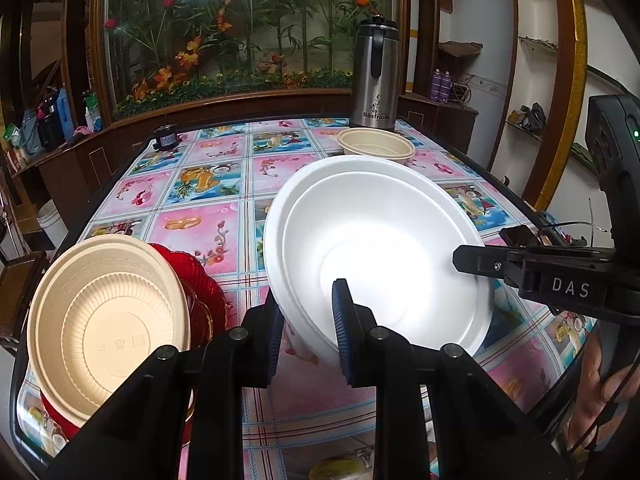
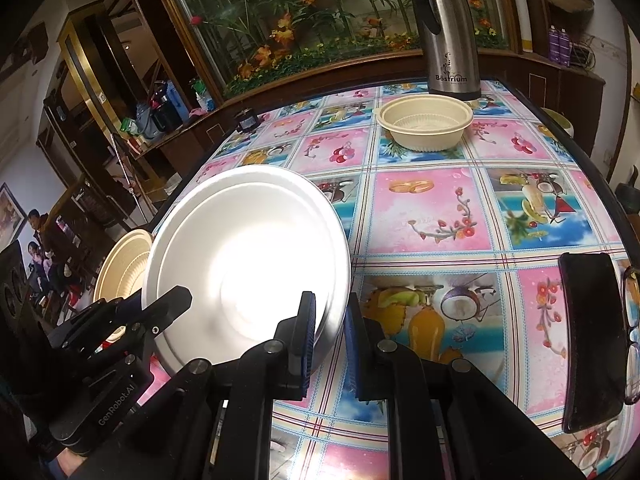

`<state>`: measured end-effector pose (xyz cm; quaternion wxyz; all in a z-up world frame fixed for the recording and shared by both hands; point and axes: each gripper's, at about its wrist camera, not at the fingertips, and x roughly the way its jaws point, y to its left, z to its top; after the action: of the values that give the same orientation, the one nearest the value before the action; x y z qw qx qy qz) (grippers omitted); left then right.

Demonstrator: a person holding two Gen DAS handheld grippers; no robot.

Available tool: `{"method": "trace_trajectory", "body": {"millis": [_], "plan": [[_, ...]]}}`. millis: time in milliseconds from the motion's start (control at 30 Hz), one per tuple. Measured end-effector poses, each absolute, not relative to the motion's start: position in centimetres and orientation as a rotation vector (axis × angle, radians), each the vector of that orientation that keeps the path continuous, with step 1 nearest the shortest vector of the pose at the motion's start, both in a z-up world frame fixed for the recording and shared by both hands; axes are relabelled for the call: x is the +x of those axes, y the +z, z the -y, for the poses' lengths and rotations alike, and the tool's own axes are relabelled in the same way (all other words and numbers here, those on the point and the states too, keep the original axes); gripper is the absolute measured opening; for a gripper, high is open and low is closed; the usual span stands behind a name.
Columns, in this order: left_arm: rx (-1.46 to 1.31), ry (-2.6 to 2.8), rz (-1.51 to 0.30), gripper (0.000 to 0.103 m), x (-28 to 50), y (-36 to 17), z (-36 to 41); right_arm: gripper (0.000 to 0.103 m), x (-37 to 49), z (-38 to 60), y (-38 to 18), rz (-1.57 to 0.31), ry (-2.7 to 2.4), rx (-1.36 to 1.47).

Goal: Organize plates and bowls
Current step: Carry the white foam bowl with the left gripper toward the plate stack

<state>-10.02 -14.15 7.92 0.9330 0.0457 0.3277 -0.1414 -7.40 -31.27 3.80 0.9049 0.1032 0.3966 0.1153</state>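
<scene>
Together both tongs grip the tilted white bowls, openings facing the cameras.

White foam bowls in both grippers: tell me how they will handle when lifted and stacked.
The white foam bowls look thin-walled, so probably very light and easily dented where the left gripper and right gripper pinch the rim. Held tilted at two rim points, they may flex or separate, since two rims look nested.

The bowl is plain white. Two other bowls are ribbed beige, one over a deep red plate. The tablecloth shows pink and blue squares with fruit and flowers. The flask is silver with black trim.
</scene>
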Motion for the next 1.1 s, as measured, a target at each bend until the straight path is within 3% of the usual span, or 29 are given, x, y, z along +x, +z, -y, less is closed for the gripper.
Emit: {"method": "trace_trajectory", "body": {"millis": [767, 1100], "plan": [[0.104, -0.273, -0.636, 0.021, -10.7, 8.4, 13.9, 0.014, -7.4, 30.9, 3.8, -0.813, 0.238, 0.205], [0.053, -0.217, -0.6, 0.021, -11.1, 9.6, 11.2, 0.014, -7.6, 27.7, 6.4, -0.766, 0.262, 0.118]]}}
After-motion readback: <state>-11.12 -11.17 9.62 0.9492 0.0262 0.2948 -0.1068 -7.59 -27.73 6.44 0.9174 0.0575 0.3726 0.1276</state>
